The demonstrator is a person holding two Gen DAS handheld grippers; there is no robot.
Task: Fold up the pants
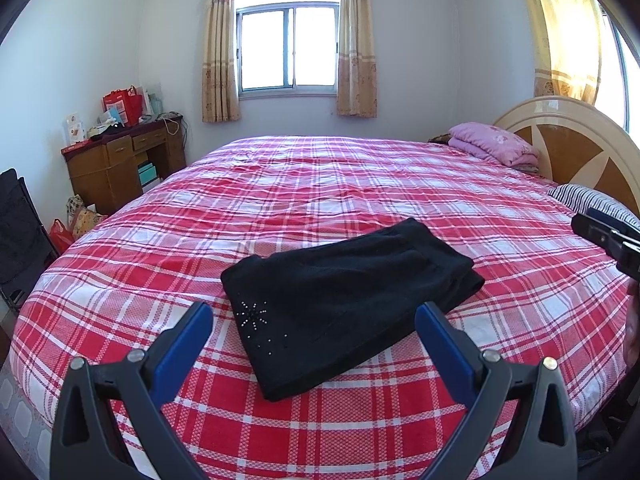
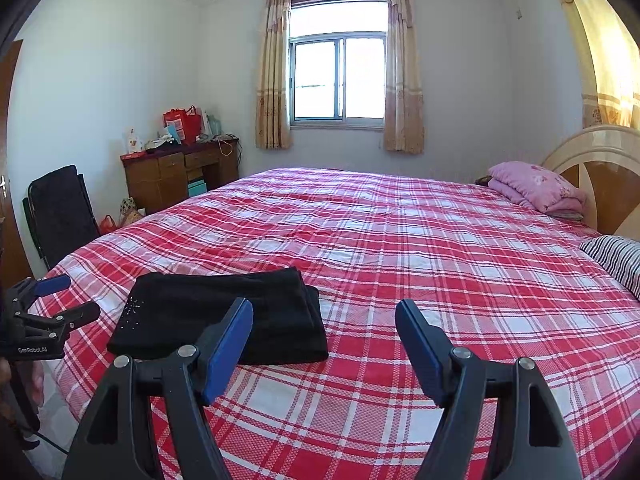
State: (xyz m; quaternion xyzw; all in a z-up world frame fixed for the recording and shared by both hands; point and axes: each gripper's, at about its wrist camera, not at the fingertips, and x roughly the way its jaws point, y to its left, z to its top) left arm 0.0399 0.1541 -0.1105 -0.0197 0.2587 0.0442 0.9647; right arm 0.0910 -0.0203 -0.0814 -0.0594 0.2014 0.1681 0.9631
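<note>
The black pants point(image 1: 344, 304) lie folded into a compact rectangle on the red plaid bed point(image 1: 360, 184), with a small rhinestone star near the front left corner. My left gripper point(image 1: 314, 316) is open and empty, held above the near edge of the pants. In the right wrist view the pants point(image 2: 224, 316) sit front left on the bed point(image 2: 400, 240). My right gripper point(image 2: 324, 312) is open and empty, just right of the pants and above the sheet. The left gripper shows at that view's left edge point(image 2: 60, 300); the right gripper's body shows at the left view's right edge point(image 1: 612, 240).
A folded pink quilt point(image 1: 494, 144) and a striped pillow point(image 1: 592, 200) lie by the round headboard point(image 1: 576, 140) at the right. A cluttered wooden desk point(image 1: 120, 160) stands at the far left wall, a black folding chair point(image 2: 60, 212) beside it. A curtained window point(image 1: 288, 48) is behind the bed.
</note>
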